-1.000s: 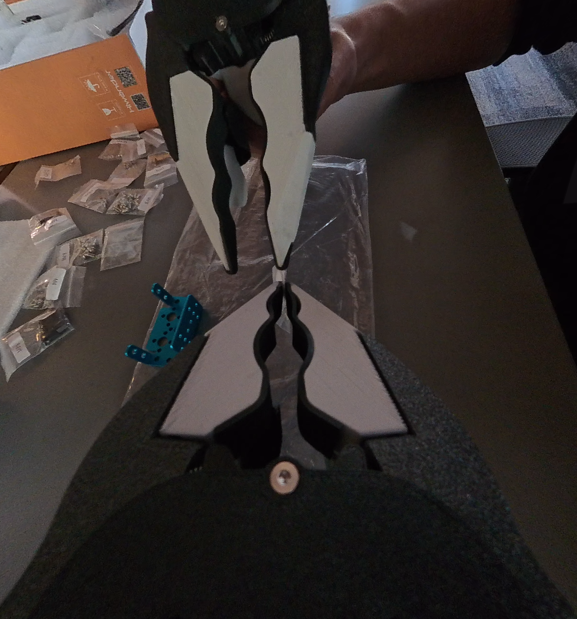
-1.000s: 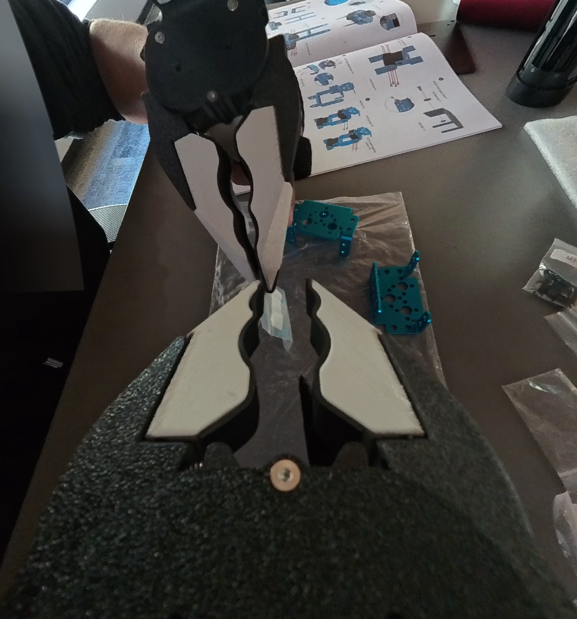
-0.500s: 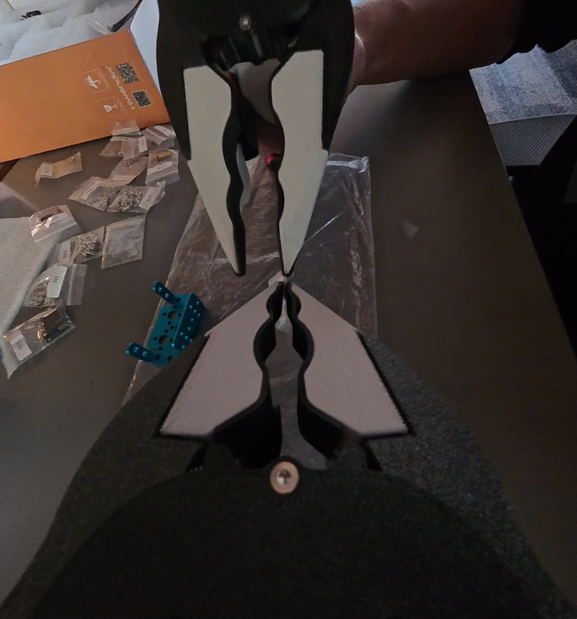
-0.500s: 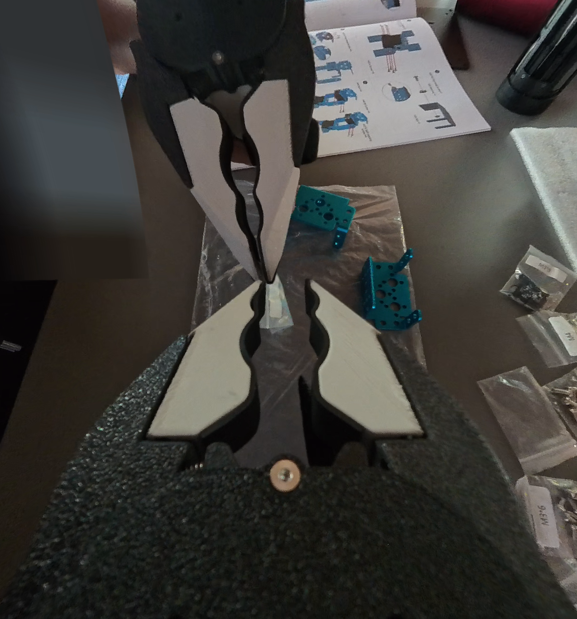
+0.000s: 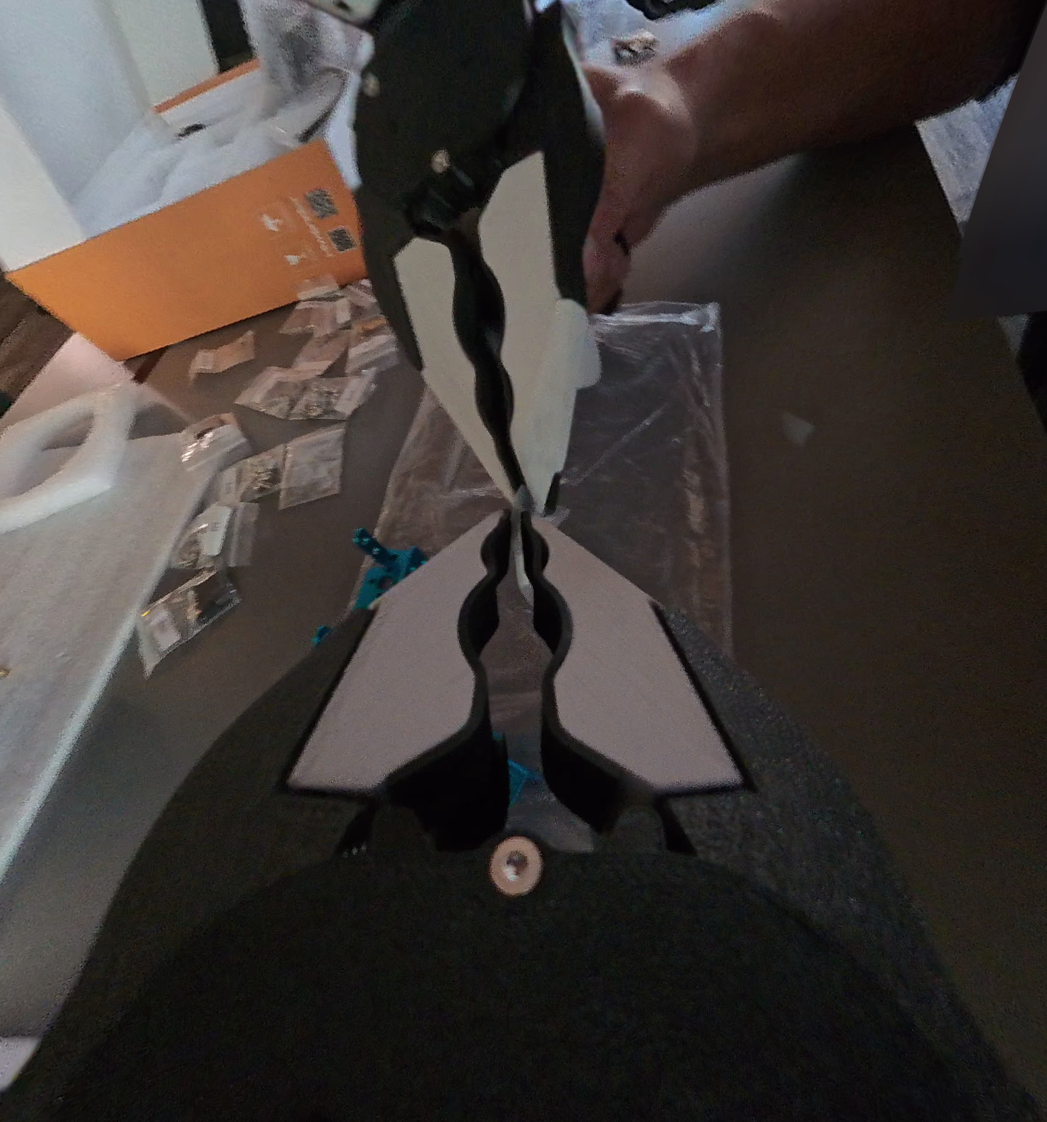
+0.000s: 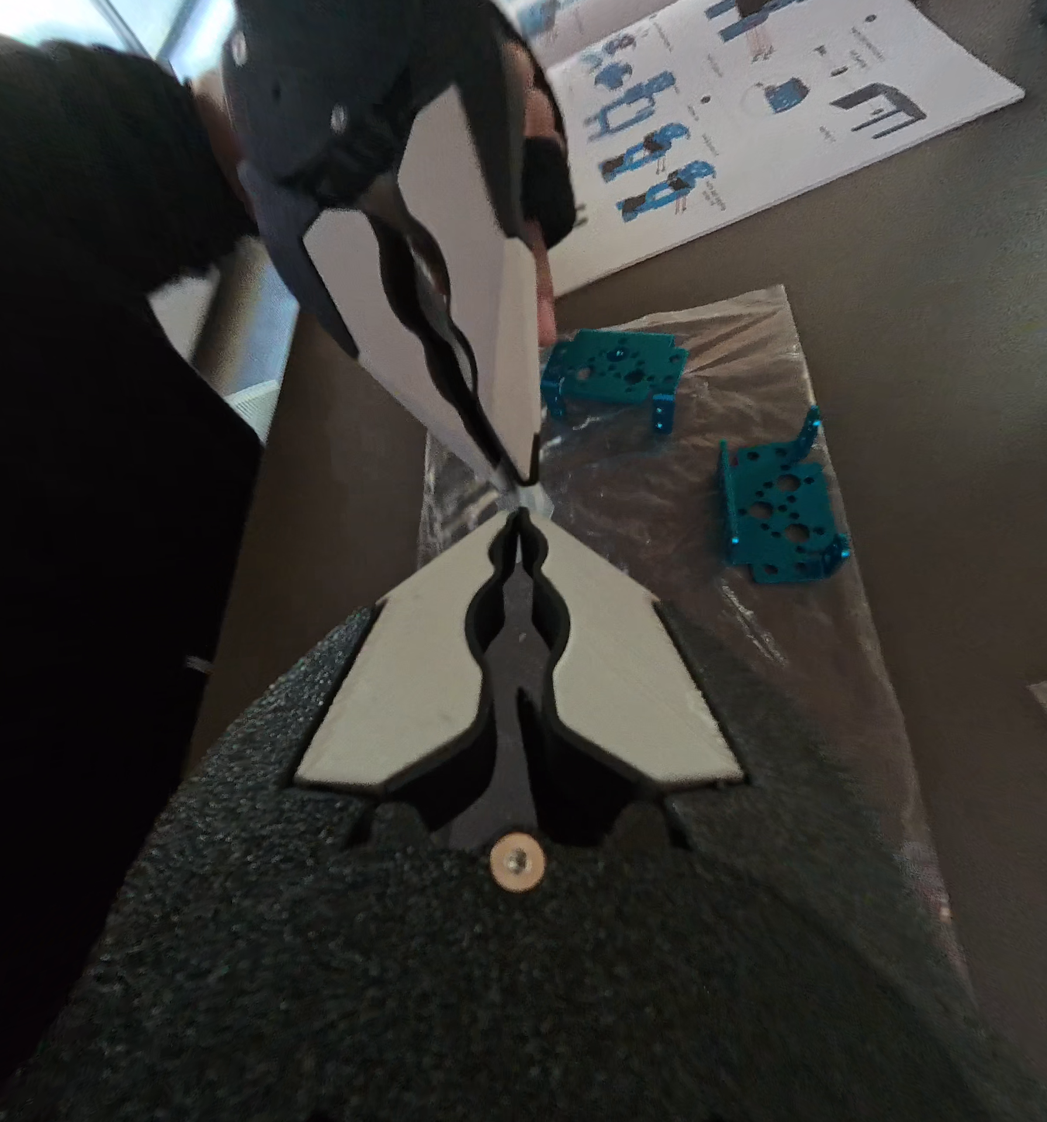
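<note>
The small clear packet (image 5: 519, 549) is pinched between the two grippers above a flat plastic bag (image 6: 721, 479) spread on the dark table (image 5: 873, 546). The table's edge is seen to the right of the bag in the left wrist view, with bare table surface between bag and edge. On the other side, the room is taken up by scattered small hardware bags (image 5: 302, 394), a white foam sheet (image 5: 53, 577) and an orange box (image 5: 205, 255). Two blue perforated brackets (image 6: 615, 379) (image 6: 779, 516) are laid on the plastic bag, just beside the gripper tips, and an open instruction booklet (image 6: 782, 121) is placed beyond them.

The left gripper (image 5: 513, 516) is pressed together on the packet, a white strip of which is seen between its fingertips (image 5: 496, 531). The right gripper (image 6: 519, 516) is likewise closed tip to tip against the left, and the packet's opposite end is clamped in it.
</note>
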### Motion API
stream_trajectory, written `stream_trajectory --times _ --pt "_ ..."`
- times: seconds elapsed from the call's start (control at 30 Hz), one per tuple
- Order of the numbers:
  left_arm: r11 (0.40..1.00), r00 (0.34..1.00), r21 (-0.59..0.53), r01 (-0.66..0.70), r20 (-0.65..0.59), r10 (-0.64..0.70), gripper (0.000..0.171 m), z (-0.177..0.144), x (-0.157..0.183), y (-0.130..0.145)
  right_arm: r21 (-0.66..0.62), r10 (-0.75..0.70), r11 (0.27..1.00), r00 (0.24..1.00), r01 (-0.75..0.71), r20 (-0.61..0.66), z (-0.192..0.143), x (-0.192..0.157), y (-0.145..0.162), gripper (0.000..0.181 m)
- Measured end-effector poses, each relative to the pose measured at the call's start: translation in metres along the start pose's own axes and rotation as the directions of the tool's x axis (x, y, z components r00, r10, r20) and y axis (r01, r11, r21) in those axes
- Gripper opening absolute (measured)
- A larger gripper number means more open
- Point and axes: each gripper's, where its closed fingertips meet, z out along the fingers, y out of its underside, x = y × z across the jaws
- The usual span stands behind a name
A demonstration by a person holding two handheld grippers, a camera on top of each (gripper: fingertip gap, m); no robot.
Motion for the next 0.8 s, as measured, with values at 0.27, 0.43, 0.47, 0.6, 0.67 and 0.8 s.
stream_trajectory --times 0.27,0.43,0.47,0.6,0.67,0.8 --pt "0.92 0.933 0.222 0.324 0.088 -0.35 0.028 -0.028 -0.048 -0.031 0.26 0.289 0.918 0.954 -0.299 0.079 -0.034 0.024 -0.035 0.0" --pt "0.855 0.882 0.222 0.469 -0.16 -0.442 0.037 -0.02 -0.021 -0.04 0.322 0.263 0.907 0.962 -0.272 0.071 -0.033 0.014 -0.047 0.0" --pt "0.843 0.873 0.233 0.484 -0.197 -0.446 0.036 -0.02 -0.016 -0.043 0.313 0.254 0.914 0.966 -0.258 0.056 -0.03 0.012 -0.047 0.0" --pt "0.848 0.883 0.245 0.47 -0.152 -0.445 0.027 -0.017 -0.019 -0.041 0.308 0.216 0.933 0.974 -0.187 -0.061 -0.025 0.014 -0.046 0.0" --pt "0.845 0.88 0.245 0.475 -0.128 -0.458 0.018 -0.016 -0.023 -0.037 0.303 0.208 0.937 0.974 -0.172 -0.091 -0.024 0.014 -0.045 0.0" --pt "0.817 0.858 0.262 0.514 -0.14 -0.495 0.003 -0.018 -0.03 -0.035 0.319 0.187 0.937 0.976 -0.144 -0.109 -0.022 0.011 -0.048 0.0"
